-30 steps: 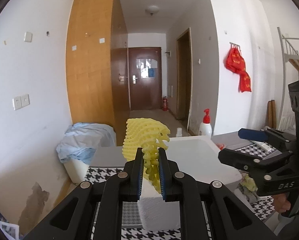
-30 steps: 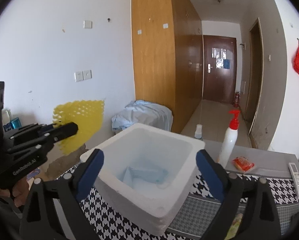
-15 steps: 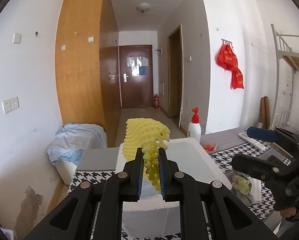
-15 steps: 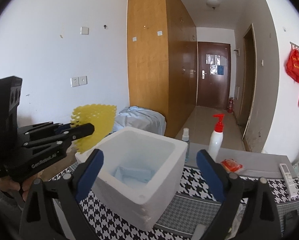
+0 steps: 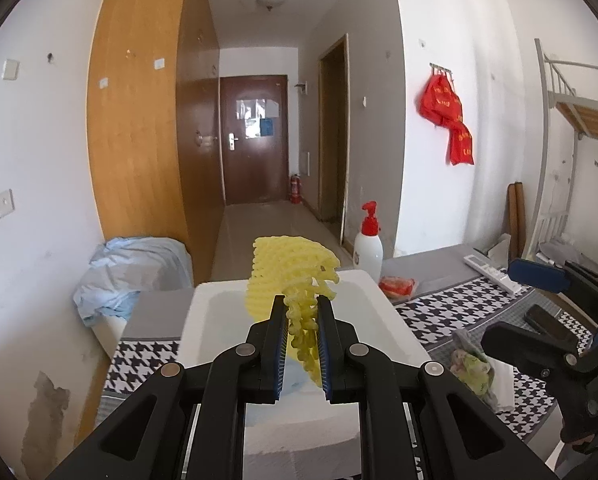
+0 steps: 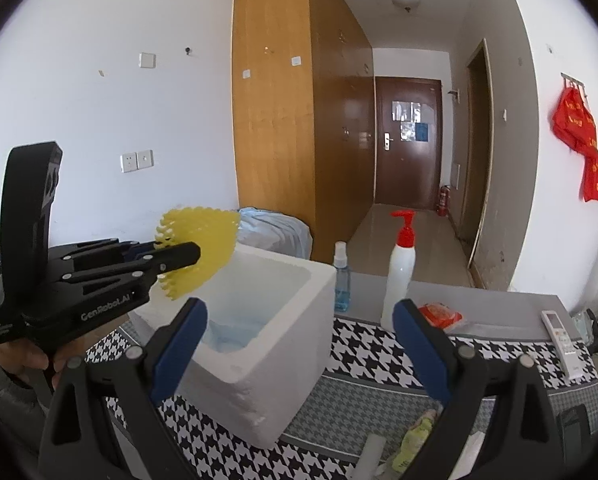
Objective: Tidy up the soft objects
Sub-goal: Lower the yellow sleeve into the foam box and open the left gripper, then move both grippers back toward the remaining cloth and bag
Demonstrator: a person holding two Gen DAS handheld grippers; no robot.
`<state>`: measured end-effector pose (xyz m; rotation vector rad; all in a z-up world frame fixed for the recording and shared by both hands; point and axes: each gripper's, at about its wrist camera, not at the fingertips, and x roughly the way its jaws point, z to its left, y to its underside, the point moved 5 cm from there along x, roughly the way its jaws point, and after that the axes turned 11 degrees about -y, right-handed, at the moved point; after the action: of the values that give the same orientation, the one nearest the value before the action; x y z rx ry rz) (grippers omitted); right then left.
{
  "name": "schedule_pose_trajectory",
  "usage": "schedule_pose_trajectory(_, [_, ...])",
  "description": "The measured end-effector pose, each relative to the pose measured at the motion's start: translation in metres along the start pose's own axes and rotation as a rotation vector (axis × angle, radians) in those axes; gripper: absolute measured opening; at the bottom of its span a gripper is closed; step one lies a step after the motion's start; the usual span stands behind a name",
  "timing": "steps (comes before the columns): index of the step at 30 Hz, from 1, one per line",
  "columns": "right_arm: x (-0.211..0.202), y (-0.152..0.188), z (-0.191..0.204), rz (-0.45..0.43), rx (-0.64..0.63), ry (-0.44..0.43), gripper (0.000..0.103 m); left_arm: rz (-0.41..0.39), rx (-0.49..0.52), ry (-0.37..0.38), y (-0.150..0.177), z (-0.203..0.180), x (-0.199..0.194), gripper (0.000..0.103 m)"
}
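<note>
From my left wrist camera, the left gripper (image 5: pixel 302 312) sits at six o'clock with its two blue-lined fingers (image 5: pixel 279 340) pinched on the yellow foam net (image 5: pixel 289 276). The net stands upright out of the jaws and fans wider above them. Just beyond it, toward twelve o'clock, is the white foam box (image 5: pixel 383 312), open at the top, and the net hangs over its near rim. Out at four o'clock the right gripper (image 5: pixel 539 304) reaches in from the edge, above the houndstooth cloth (image 5: pixel 431 308).

From my right wrist camera, the right gripper (image 6: pixel 299 340) stands wide apart with nothing between its blue fingers (image 6: pixel 181 344). At nine o'clock I see the left gripper (image 6: pixel 191 254) from the side, a hand (image 6: pixel 23 360) under its handle, the yellow foam net (image 6: pixel 203 240) poking past its tips above the near left corner of the white foam box (image 6: pixel 295 340). Something pale blue lies inside the box; I cannot tell what it is. A crumpled yellowish soft thing (image 6: pixel 413 438) lies on the houndstooth cloth (image 6: pixel 367 352) at five o'clock. Beyond the box stand a small spray bottle (image 6: pixel 342 280) and a white pump bottle (image 6: pixel 399 276) with a red top, with an orange packet (image 6: pixel 439 314) beside them. A white remote (image 6: pixel 561 340) lies at three o'clock.
</note>
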<state>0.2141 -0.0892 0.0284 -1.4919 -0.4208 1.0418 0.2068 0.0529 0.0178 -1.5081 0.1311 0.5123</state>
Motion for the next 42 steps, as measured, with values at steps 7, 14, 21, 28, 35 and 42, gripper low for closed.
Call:
schedule_pose_trajectory(7, [-0.003, 0.006, -0.012, 0.004, 0.023, 0.012, 0.096, 0.041, 0.008, -0.005, 0.005, -0.005, 0.014, 0.037])
schedule_pose_trajectory(14, [-0.006, 0.007, -0.023, 0.002, 0.037, 0.026, 0.096, 0.002, -0.009, -0.036, 0.005, -0.005, 0.011, 0.091])
schedule_pose_trajectory(21, [-0.013, 0.011, -0.026, -0.005, 0.044, 0.031, 0.096, -0.029, 0.012, -0.039, 0.003, -0.009, 0.003, 0.098])
schedule_pose_trajectory(28, [-0.021, 0.011, -0.027, -0.016, 0.046, 0.037, 0.096, -0.047, 0.002, -0.035, -0.001, -0.008, -0.007, 0.099])
schedule_pose_trajectory(35, [-0.029, 0.012, -0.026, -0.025, 0.045, 0.047, 0.096, -0.072, 0.013, -0.023, -0.001, -0.014, -0.018, 0.099])
schedule_pose_trajectory(42, [-0.042, 0.011, -0.027, -0.043, 0.046, 0.066, 0.096, -0.114, -0.006, -0.02, -0.007, -0.015, -0.035, 0.101])
